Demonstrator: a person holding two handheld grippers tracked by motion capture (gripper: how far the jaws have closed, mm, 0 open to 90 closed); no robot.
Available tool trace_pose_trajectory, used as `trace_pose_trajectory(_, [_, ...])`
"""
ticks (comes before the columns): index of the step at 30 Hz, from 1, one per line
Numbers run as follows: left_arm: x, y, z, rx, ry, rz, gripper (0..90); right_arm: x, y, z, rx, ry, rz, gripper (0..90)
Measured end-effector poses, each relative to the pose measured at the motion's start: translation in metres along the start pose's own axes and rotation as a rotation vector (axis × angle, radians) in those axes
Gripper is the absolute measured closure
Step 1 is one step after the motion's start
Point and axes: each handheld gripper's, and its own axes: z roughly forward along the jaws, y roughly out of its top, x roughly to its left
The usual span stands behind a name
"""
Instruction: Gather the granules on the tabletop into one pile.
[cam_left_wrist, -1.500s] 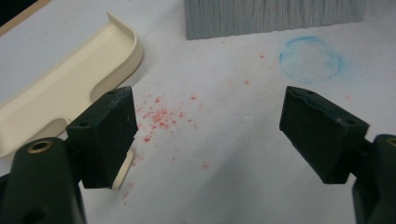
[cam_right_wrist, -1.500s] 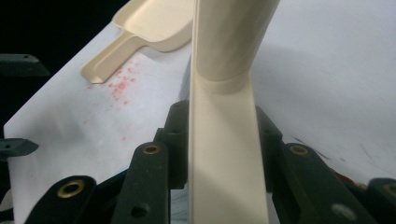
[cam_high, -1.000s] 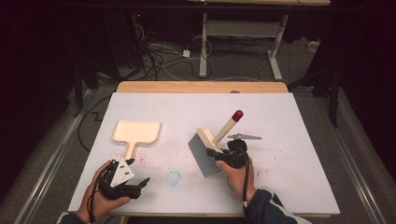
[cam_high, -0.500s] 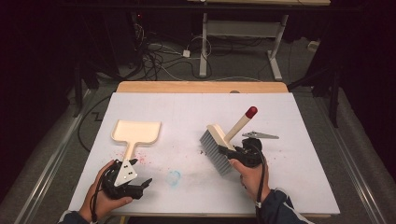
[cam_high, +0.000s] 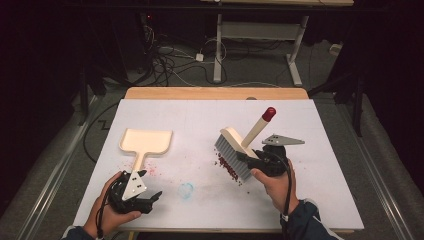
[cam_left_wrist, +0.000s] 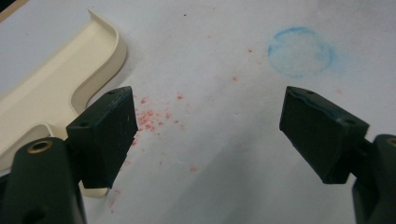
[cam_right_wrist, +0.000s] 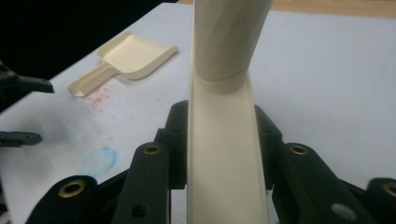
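1. Two grippers are working on the white surface (cam_high: 320, 130): I am holding the brush (cam_high: 235, 152) in the right gripper (cam_high: 250, 159) with the jaws clamped tight on its pale handle, as the right gripper view shows.

2. I am tilting the brush so its red-tipped handle points up toward the far right corner, while the bristles hang just above a clump of red crumbs (cam_high: 227, 167) near the middle of the surface.

3. I am keeping the left gripper (cam_high: 150, 197) near the front left corner with its jaws spread wide and nothing between them.

4. I am judging the dustpan (cam_high: 145, 142) as the thing the next move turns on: it is lying flat toward the left edge, handle end pointing at the near edge and just beyond the left gripper, mouth facing the far edge.

5. I am reckoning the left gripper is far nearer that handle, while the crumbs are lying well to the right of the pan, so they will need sweeping leftward.

6. I am also noting fainter red specks (cam_left_wrist: 152, 119) beside the dustpan handle and a blue ring mark (cam_high: 186, 190) near the front edge.
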Motion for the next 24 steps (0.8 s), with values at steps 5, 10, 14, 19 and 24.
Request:
trace_pose_trajectory(5, [0.0,0.0,-0.001,0.007,0.008,0.01,18.2,-0.006,0.005,-0.011,0.026,-0.047,-0.156,67.1])
trace_pose_trajectory(10, [0.0,-0.001,0.0,0.011,0.009,0.017,18.2,-0.015,-0.005,-0.042,0.065,0.224,-0.447,67.1])
trace_pose_trajectory(14, [-0.001,0.0,0.001,0.013,0.008,0.019,18.2,-0.016,-0.025,-0.053,0.112,0.414,-0.553,67.1])
trace_pose_trajectory(19, [-0.002,0.001,0.003,0.016,0.008,0.02,18.2,-0.009,-0.041,-0.049,0.22,0.521,-0.684,67.1])
trace_pose_trajectory(24, [-0.002,0.002,0.005,0.022,0.0,0.024,18.2,-0.015,-0.047,-0.031,0.22,0.619,-0.686,67.2])
